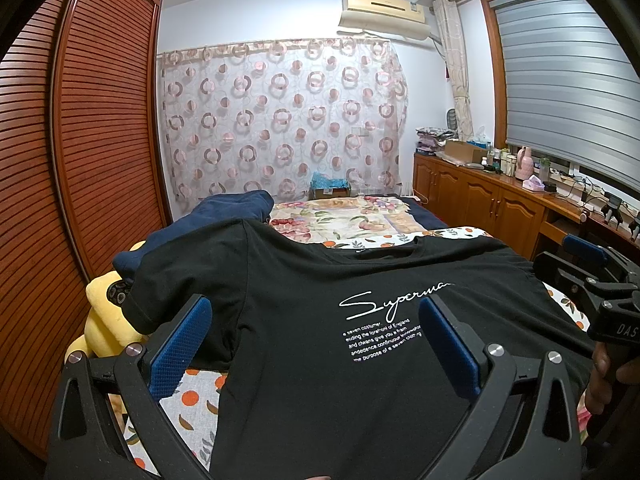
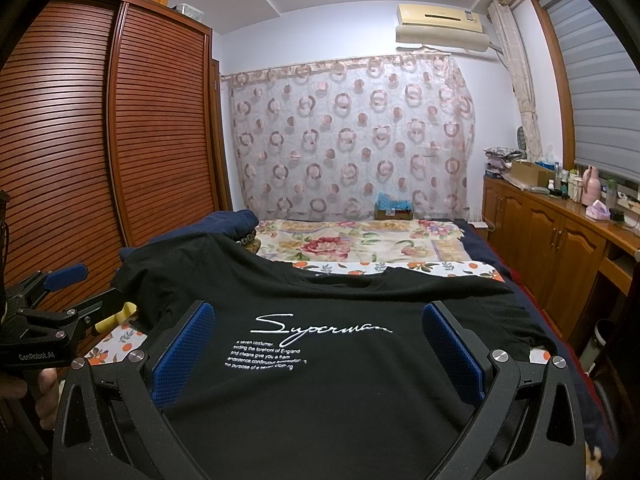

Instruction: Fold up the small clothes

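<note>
A black T-shirt with white "Superman" script lies spread flat, front up, on the bed, collar toward the far side; it also shows in the right wrist view. My left gripper is open, its blue pads wide apart above the shirt's lower left part, holding nothing. My right gripper is open, its blue pads wide apart over the shirt's lower middle, empty. Each gripper shows at the edge of the other's view: the right one, the left one.
The bed sheet has an orange-fruit print; a floral blanket lies beyond. A navy garment and a yellow plush toy sit at the left. A slatted wooden wardrobe stands left, wooden cabinets right.
</note>
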Available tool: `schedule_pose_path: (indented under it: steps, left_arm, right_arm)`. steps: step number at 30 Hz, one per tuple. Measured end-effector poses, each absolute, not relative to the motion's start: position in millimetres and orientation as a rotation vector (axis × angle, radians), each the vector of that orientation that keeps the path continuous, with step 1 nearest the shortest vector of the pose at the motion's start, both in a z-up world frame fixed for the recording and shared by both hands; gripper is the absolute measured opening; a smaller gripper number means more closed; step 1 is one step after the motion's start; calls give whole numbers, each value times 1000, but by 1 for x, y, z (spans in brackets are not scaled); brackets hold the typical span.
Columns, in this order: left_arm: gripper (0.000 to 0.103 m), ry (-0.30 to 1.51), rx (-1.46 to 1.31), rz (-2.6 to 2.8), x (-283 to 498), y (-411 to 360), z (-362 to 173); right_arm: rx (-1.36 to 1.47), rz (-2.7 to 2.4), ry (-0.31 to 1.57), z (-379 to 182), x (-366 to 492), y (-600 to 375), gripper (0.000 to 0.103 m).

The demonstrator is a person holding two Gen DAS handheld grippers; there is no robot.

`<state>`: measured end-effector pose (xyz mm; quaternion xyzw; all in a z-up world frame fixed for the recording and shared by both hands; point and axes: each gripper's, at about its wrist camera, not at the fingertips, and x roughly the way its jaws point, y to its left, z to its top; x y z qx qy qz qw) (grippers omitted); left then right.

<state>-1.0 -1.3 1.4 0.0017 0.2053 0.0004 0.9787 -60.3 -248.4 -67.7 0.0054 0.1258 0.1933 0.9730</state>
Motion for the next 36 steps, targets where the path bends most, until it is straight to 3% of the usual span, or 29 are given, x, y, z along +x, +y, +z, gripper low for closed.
schedule_pose_path:
  steps: [8, 36]
  left_arm:
    - [103, 432, 14, 36, 8, 14, 17]
    - [103, 576, 45, 62, 64, 127, -9]
  right_arm:
    - [0, 424, 294, -75, -48, -241, 103]
    - [-113, 581, 531, -76, 51, -212, 101]
